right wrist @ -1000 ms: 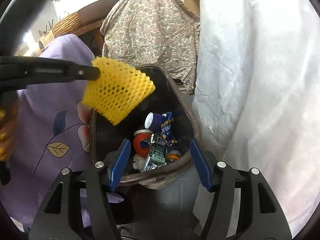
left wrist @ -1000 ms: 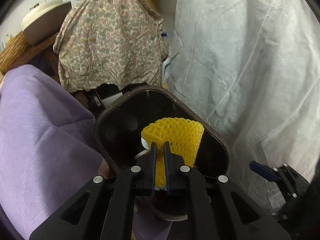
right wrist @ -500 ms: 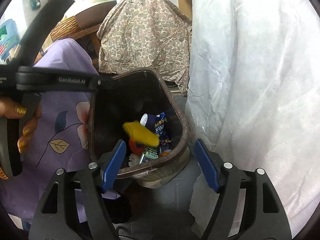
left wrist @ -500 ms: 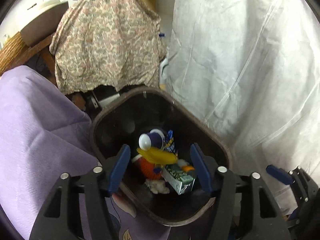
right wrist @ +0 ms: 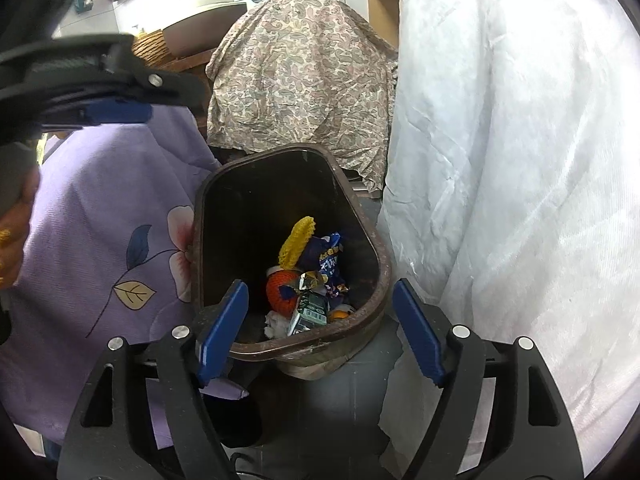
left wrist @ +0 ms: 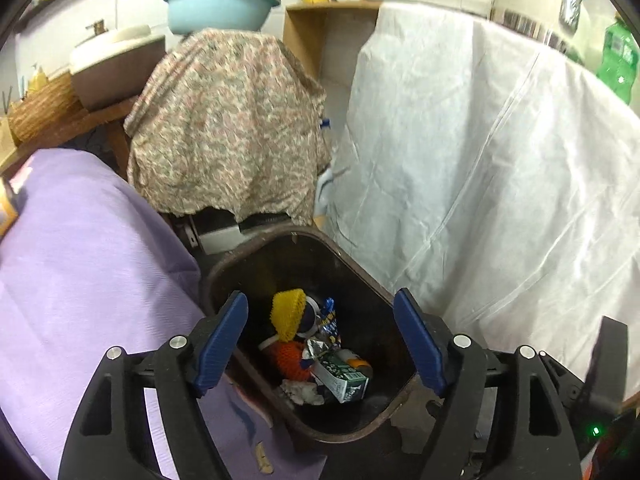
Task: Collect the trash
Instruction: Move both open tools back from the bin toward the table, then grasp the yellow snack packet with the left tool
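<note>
The yellow foam net (left wrist: pixel 287 314) lies inside the brown bin (left wrist: pixel 224 276), on top of the other trash: an orange net (left wrist: pixel 291 358), a green carton (left wrist: pixel 340 376) and a blue wrapper (left wrist: pixel 330 322). The left hand-held gripper (left wrist: pixel 320 340) hovers above the bin with its jaws opening and nothing between them. The right hand-held gripper (right wrist: pixel 320 326) is likewise opening and empty, aimed at the bin's near rim. Judged from this state, the current deposit is complete; whether further trash remains elsewhere cannot be determined from these views.
</note>
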### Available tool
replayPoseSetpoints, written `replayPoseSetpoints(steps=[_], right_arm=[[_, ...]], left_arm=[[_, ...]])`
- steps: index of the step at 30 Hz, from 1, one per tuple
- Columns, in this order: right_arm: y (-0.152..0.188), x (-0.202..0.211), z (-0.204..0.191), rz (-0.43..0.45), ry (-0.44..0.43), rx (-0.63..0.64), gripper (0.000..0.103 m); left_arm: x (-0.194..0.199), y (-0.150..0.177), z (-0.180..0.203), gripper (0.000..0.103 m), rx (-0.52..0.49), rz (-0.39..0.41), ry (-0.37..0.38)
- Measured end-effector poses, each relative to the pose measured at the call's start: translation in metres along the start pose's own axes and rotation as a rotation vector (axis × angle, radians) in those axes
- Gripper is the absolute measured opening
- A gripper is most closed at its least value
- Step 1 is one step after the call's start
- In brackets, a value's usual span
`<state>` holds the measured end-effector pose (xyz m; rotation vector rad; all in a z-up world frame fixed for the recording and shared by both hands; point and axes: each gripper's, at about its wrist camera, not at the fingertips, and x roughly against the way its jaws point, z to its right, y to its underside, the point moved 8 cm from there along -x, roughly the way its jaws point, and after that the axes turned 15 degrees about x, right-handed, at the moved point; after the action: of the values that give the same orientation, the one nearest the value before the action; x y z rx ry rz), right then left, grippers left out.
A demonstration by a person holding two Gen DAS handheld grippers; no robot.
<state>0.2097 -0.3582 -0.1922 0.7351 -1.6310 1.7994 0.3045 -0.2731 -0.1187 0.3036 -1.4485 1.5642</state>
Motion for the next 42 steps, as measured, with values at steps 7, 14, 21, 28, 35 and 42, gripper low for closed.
replayPoseSetpoints(steps=[7,14,21,28,35,42], right_arm=[[-0.021,0.009,-0.015,0.041,-0.009,0.039,0.079],[-0.043,0.016,-0.04,0.078,-0.036,0.089,0.079],[-0.065,0.025,-0.072,0.126,-0.074,0.138,0.084],[-0.094,0.042,-0.108,0.185,-0.164,0.172,0.085],[-0.121,0.057,-0.146,0.23,-0.232,0.252,0.085],[-0.132,0.06,-0.18,0.239,-0.28,0.323,0.086]], left_arm=[[0.053,-0.015,-0.04,0.081,0.017,0.145,-0.076],[0.096,-0.023,-0.1,0.084,0.06,0.258,-0.215],[0.121,-0.022,-0.175,0.086,0.116,0.302,-0.402],[0.122,-0.042,-0.267,0.086,0.268,0.307,-0.581],[0.092,-0.071,-0.321,0.086,0.298,0.248,-0.708],[0.067,-0.078,-0.344,0.072,0.303,0.138,-0.766]])
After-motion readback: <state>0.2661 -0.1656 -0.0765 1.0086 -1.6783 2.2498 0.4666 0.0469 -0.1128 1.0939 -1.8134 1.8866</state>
